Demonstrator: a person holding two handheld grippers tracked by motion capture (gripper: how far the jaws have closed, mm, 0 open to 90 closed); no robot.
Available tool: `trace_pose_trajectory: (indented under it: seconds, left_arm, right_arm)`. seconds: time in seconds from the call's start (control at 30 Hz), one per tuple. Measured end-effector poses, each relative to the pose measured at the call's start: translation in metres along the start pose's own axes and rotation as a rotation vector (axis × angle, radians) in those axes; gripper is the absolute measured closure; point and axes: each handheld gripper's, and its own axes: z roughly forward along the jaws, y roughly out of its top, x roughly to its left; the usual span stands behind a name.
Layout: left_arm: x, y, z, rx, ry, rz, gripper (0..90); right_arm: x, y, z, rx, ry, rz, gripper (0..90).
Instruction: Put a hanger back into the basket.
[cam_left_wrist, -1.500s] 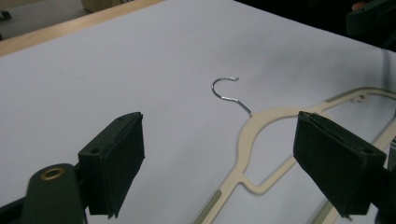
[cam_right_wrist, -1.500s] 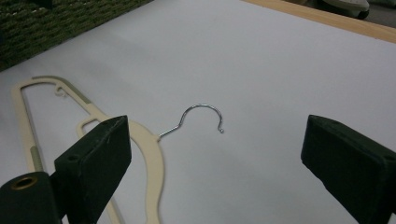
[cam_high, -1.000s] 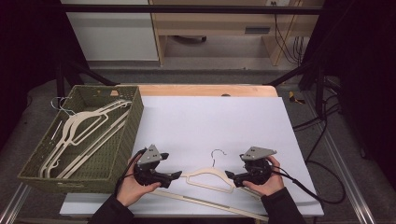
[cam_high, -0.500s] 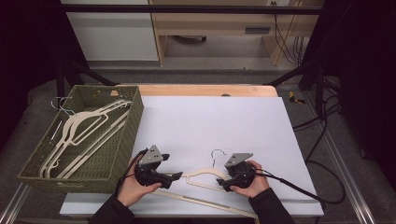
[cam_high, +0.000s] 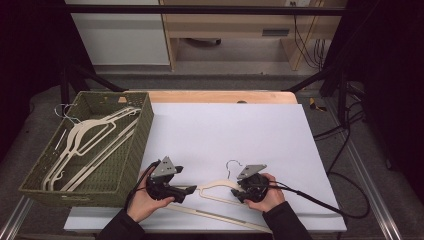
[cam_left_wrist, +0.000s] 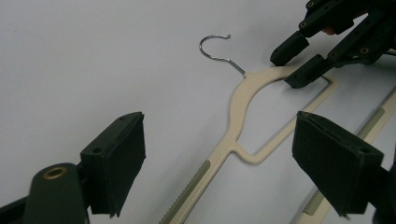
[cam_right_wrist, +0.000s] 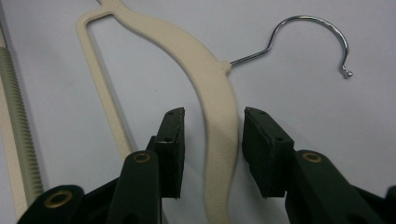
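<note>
The right hand-held gripper (cam_right_wrist: 212, 154) is straddling the upper arm of the cream hanger (cam_right_wrist: 205, 74), just below the root of its metal hook (cam_right_wrist: 322, 35). Its jaws have just been closing, and narrow gaps are still showing on both sides of the plastic, so the pads are not yet pressing it. The hanger's lower end is running out of the bottom of this view.

The left hand-held gripper (cam_left_wrist: 219, 163) is standing wide open with nothing between its jaws, near the hanger's opposite shoulder. The hanger is lying flat on the white surface (cam_high: 235, 135), its far ends partly hidden under the hands in the high view. To the left, a green woven basket (cam_high: 127, 170) is holding more cream hangers (cam_high: 85, 140), well apart from both grippers.
</note>
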Motion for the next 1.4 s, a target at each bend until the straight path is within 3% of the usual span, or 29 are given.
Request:
trace_pose_trajectory:
  seconds: [0.37,0.4,0.53,0.67,1.03,1.1,1.27,1.37,1.4]
  left_arm:
    - [-0.003,0.004,0.006,0.012,-0.009,0.013,17.7]
    - [-0.003,0.005,0.007,0.015,-0.011,0.015,17.9]
    - [-0.005,0.006,0.011,0.027,-0.018,0.018,18.1]
    - [-0.007,0.011,0.021,0.040,-0.039,0.017,18.5]
    - [-0.012,0.024,0.064,0.154,-0.085,0.057,23.3]
    - [-0.012,0.025,0.068,0.155,-0.090,0.055,23.4]
    - [-0.013,0.024,0.065,0.159,-0.088,0.061,23.8]
    - [-0.014,0.023,0.058,0.130,-0.088,0.062,23.8]
    - [-0.015,0.024,0.055,0.121,-0.089,0.060,23.8]
  right_arm:
    - [-0.003,0.001,0.000,0.012,-0.018,-0.002,72.3]
    - [-0.002,0.002,0.000,0.016,-0.023,0.020,74.2]
    - [-0.003,0.003,0.000,0.017,-0.018,0.012,74.3]
    - [-0.003,0.003,0.000,0.018,-0.018,0.021,74.5]
    - [-0.004,0.004,-0.004,0.031,-0.019,0.008,74.9]
    - [-0.003,0.004,-0.003,0.029,-0.019,0.013,74.8]
    - [-0.004,0.003,-0.003,0.029,-0.017,0.013,74.0]
    - [-0.003,0.003,-0.003,0.032,-0.013,0.029,65.7]
    - [-0.003,0.002,-0.005,0.030,-0.014,0.010,65.2]
